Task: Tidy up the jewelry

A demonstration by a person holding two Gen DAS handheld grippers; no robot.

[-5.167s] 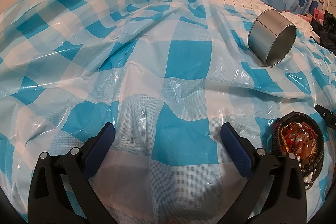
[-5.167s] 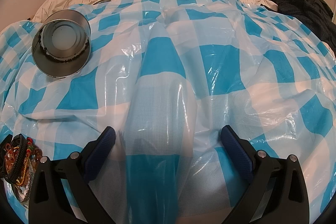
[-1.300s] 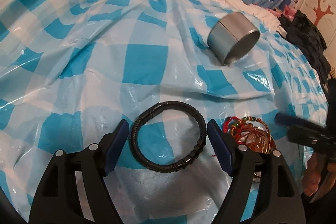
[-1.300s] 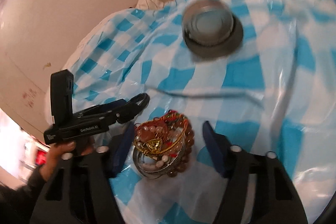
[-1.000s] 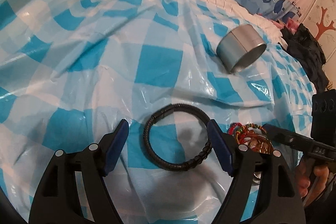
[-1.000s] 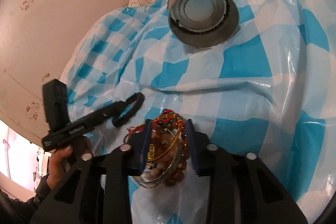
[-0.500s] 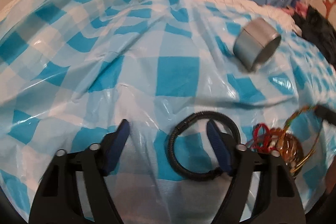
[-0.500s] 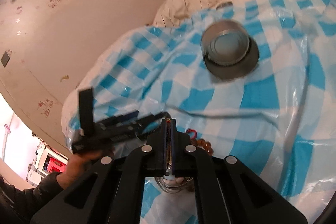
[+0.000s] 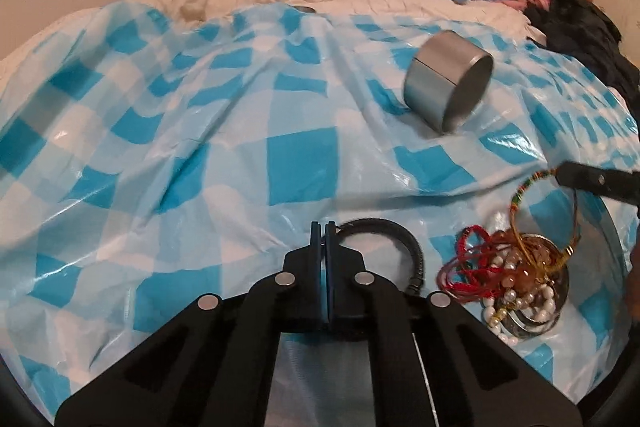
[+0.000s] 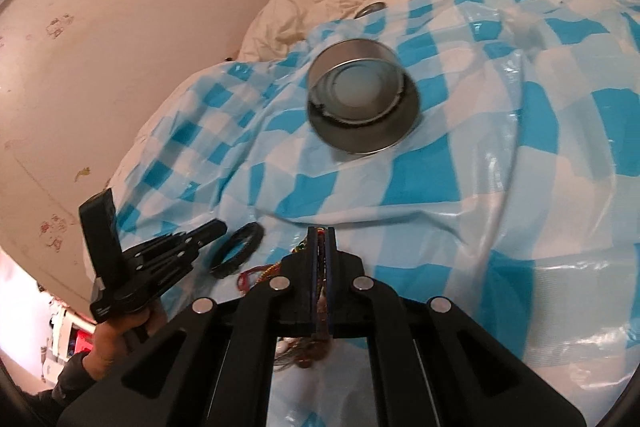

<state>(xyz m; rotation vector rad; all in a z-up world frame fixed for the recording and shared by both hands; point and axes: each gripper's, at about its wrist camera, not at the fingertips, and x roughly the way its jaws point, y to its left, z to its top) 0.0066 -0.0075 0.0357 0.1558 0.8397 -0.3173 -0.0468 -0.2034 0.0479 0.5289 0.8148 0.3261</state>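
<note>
Gripping the black braided bracelet [image 9: 404, 243] at its near-left rim, the left gripper [image 9: 324, 227] had just been closing, and its blue pads met with the cord pinched between them. That band looked light and springy — stiff enough to keep its ring shape, so a pinch anywhere on the cord should hold, though the smooth braid might slide. To its right lay the jewelry heap [image 9: 516, 283]: red cords, pearl strings, amber beads and metal bangles, tangled on the blue checked plastic sheet [image 9: 160, 163]. The right gripper [image 10: 320, 233] was clamped on a multicoloured woven bracelet [image 9: 524, 189], drawing it up from the heap — soft, light, likely to snag its neighbours. Beyond, well apart, the open metal tin [image 9: 450, 83] lay tilted on the sheet, liable to roll.
</note>
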